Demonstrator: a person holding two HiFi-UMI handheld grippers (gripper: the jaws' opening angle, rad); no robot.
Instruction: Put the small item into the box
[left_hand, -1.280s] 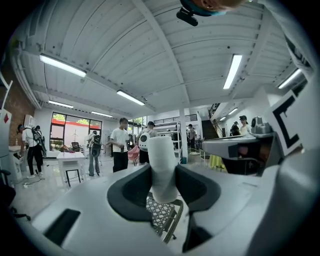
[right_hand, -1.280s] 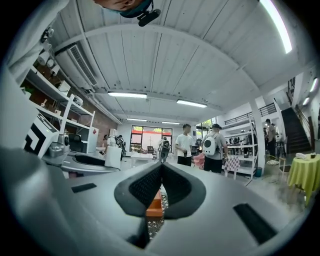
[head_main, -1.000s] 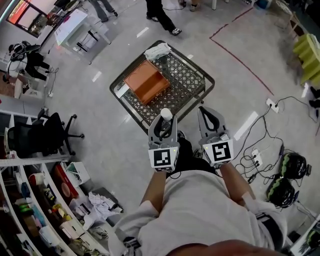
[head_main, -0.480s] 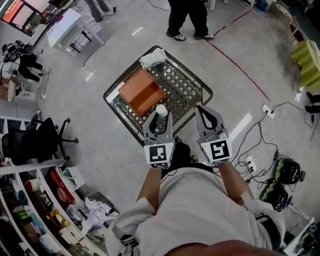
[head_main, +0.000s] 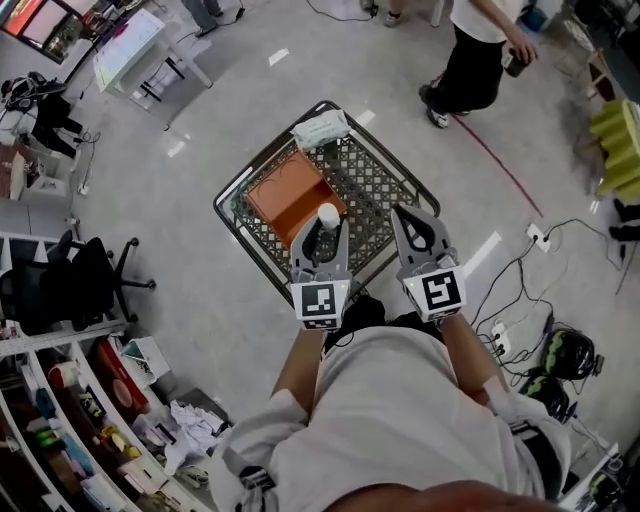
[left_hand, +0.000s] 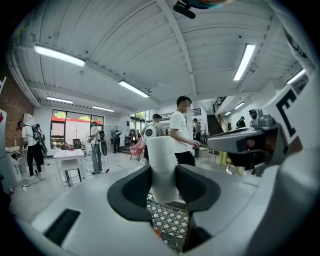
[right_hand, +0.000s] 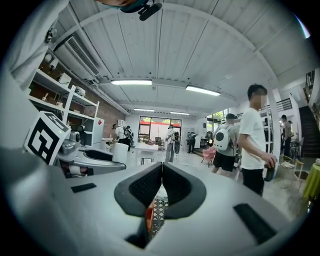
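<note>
The left gripper (head_main: 322, 230) is held out in front of the person's chest, its jaws spread just wide enough to pinch a small white cylinder (head_main: 327, 214) by its lower part. In the left gripper view the dark pads (left_hand: 131, 192) press on both sides of the cylinder (left_hand: 162, 162), which stands upright between them with its top rising clear above the jaws.

The right gripper (head_main: 402, 216) is just beside it. In the right gripper view (right_hand: 161, 186) its jaws are pressed together, the ribbed pads meeting at a thin seam with nothing between them.

Seen from the head view, the cylinder sits over the near right edge of an open orange box (head_main: 288, 192). The box lies in the left part of a wire-mesh cart (head_main: 404, 160) standing on the pale floor. Beneath the left jaws the cart's mesh (left_hand: 170, 220) shows, and a sliver of the orange box (right_hand: 148, 218) shows under the right jaws.

A crumpled white bag (head_main: 320, 128) rests on the cart's far rim. Further off, a person (head_main: 478, 52) in a white top and dark trousers walks past, and a white table (head_main: 138, 52) stands at the far left.
</note>
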